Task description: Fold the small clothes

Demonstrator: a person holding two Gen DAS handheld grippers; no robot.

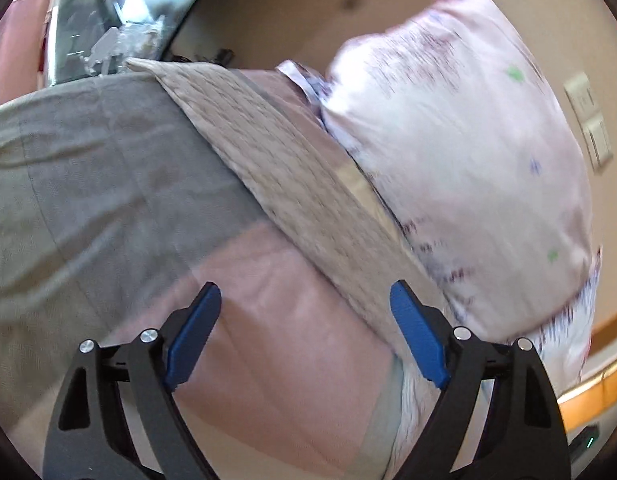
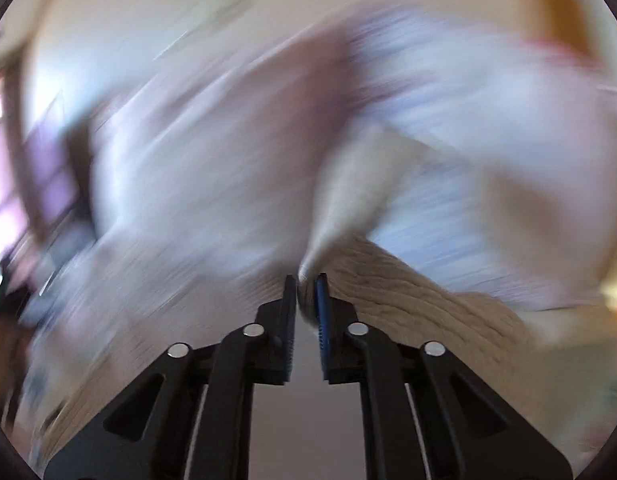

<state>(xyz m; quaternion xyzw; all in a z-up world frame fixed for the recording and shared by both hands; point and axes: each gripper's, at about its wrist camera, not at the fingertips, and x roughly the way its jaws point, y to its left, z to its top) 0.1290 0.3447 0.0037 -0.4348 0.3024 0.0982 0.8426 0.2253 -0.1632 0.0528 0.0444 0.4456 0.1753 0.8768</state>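
A beige textured cloth (image 1: 292, 184) lies as a long strip across the bed, over a pink sheet (image 1: 276, 320). My left gripper (image 1: 304, 300) is open and empty, its blue pads (image 1: 194, 334) spread wide above the pink sheet and the cloth's near edge. My right gripper (image 2: 306, 280) is shut on a fold of the same beige cloth (image 2: 408, 300), which rises to a pinched peak between the fingertips. The right wrist view is heavily blurred by motion.
A large pale floral pillow (image 1: 460, 168) stands against the beige wall to the right of the cloth. A grey blanket (image 1: 100, 184) covers the bed on the left. A wooden bed rail (image 1: 596, 392) runs at the lower right. A window (image 1: 108, 20) is at the far left.
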